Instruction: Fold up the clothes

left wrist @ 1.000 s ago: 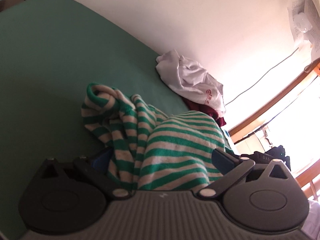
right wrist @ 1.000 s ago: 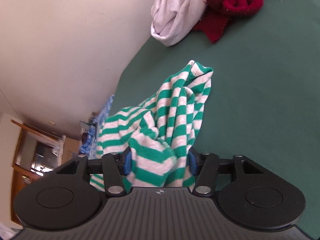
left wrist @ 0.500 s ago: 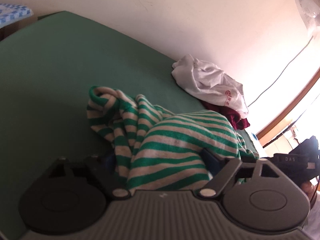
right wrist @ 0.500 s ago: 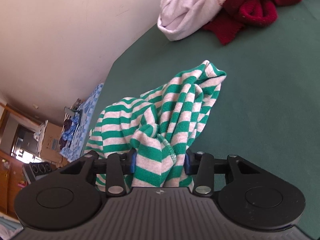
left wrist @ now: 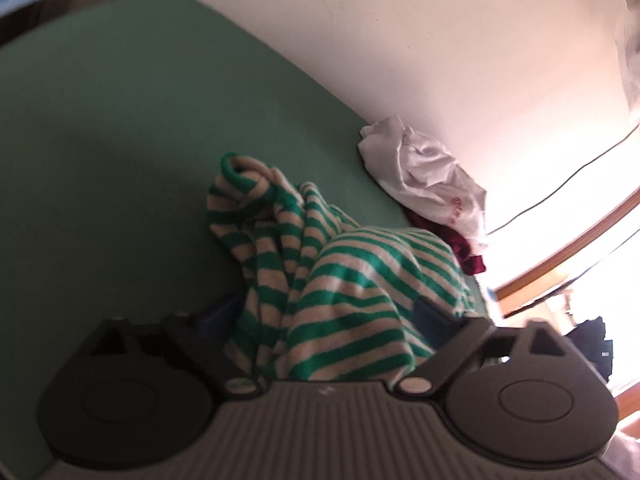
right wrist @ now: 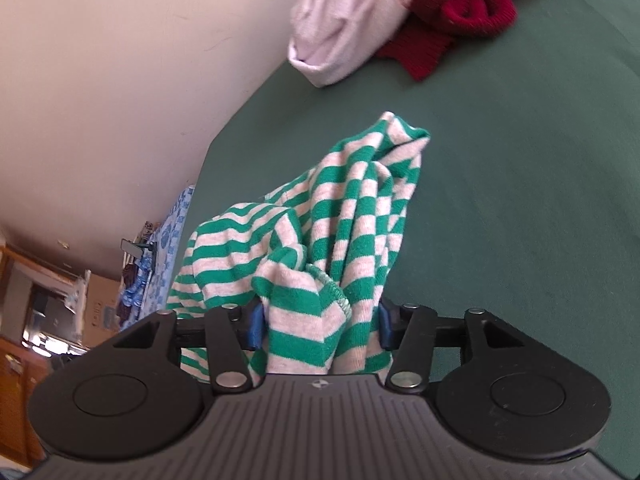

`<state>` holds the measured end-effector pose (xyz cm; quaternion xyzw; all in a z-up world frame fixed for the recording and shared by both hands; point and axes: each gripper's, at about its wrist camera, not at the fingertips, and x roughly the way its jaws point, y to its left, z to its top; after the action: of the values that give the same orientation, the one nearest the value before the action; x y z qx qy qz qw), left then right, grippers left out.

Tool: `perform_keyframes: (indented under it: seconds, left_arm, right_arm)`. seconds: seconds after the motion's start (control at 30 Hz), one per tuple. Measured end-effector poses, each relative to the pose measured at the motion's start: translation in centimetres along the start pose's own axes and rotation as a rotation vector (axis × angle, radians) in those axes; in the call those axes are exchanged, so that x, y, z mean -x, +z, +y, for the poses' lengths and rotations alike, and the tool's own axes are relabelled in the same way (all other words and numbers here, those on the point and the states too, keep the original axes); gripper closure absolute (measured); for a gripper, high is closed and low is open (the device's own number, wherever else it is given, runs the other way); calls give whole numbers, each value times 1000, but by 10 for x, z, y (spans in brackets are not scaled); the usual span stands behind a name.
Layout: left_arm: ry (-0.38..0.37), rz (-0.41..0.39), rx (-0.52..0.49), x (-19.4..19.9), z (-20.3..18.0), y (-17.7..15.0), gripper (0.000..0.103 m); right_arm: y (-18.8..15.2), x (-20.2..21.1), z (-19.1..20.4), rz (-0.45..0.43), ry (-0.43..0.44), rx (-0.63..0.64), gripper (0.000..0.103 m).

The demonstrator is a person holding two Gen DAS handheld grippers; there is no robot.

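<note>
The striped top (right wrist: 320, 216) looked soft, light and floppy; we judged its hem the best hold. Our left gripper (left wrist: 324, 320) was opening wide around the cloth, and our right gripper (right wrist: 320, 320) was opening too, cloth bunched between its pads

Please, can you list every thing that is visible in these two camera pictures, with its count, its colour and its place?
striped garment: one, green and white, bunched on the bed, between both grippers' jaws
white garment: one, crumpled by the wall
red garment: one, dark red, against the white one
bed cover: one, green, under all the clothes
wall: cream, behind the bed
cable: one, dark, along the wall
left gripper: black, jaws opening, fabric between
right gripper: black, blue pads, jaws opening, fabric between
</note>
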<state>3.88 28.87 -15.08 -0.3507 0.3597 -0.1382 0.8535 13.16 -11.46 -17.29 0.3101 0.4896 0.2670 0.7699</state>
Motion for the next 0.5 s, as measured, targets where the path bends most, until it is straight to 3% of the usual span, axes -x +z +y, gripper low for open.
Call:
perform_keyframes:
  seconds: [0.17, 0.33, 0.5]
  left_arm:
    - [-64, 167, -38, 13, 14, 10, 1]
    - [-186, 239, 9, 0, 25, 20, 1]
    - [-233, 303, -24, -16, 18, 28, 0]
  right_arm:
    - [3, 10, -8, 109, 18, -25, 44]
    - [1, 10, -24, 139, 104, -108, 41]
    - [6, -6, -26, 166, 176, -147, 39]
